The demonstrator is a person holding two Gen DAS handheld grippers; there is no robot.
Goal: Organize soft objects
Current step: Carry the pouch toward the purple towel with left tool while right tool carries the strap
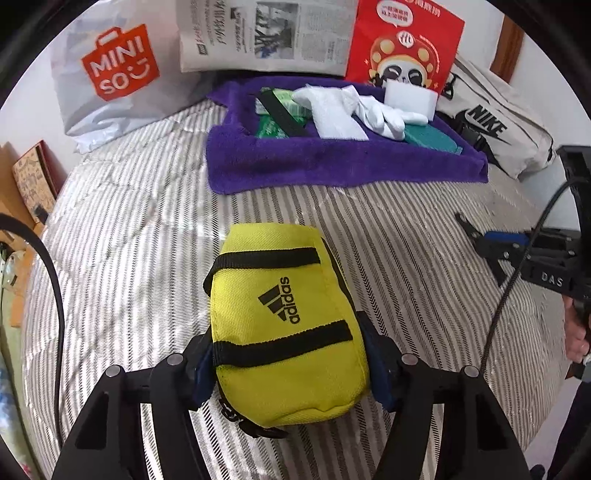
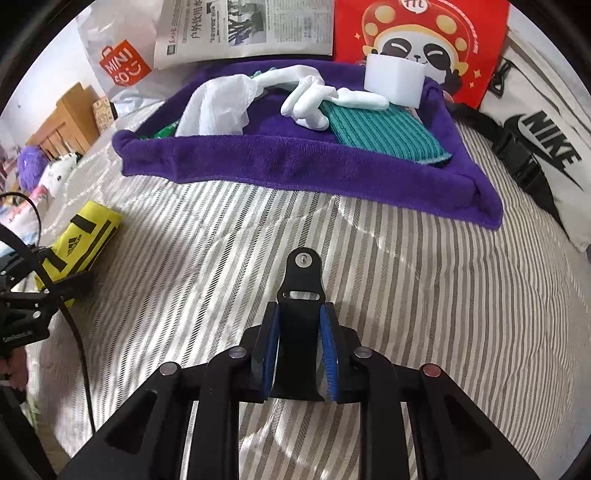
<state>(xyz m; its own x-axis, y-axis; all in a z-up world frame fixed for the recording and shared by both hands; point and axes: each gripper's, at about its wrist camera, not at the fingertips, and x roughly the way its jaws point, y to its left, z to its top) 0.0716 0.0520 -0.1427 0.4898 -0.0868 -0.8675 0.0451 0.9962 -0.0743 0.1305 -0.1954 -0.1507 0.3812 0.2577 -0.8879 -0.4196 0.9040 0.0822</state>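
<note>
My left gripper [image 1: 291, 369] is shut on a yellow Adidas pouch [image 1: 284, 317], which lies on the striped bedspread [image 1: 147, 229]. The pouch also shows at the left of the right wrist view [image 2: 86, 236]. My right gripper [image 2: 298, 347] is shut on a black strap piece with a slot and a rivet [image 2: 301, 295], held just above the bedspread. The right gripper shows at the right of the left wrist view [image 1: 476, 236]. Beyond lies a purple towel tray [image 2: 295, 162] with white gloves [image 2: 314, 99], a white cloth [image 2: 221, 107], a teal cloth [image 2: 376, 133] and a white sponge block [image 2: 395, 77].
At the back stand a Miniso bag [image 1: 110, 74], a newspaper [image 1: 266, 33] and a red panda bag [image 1: 406, 48]. A white Nike bag [image 2: 535, 147] lies at the right. Wooden furniture [image 2: 66, 118] and plush toys [image 2: 29, 166] are at the left.
</note>
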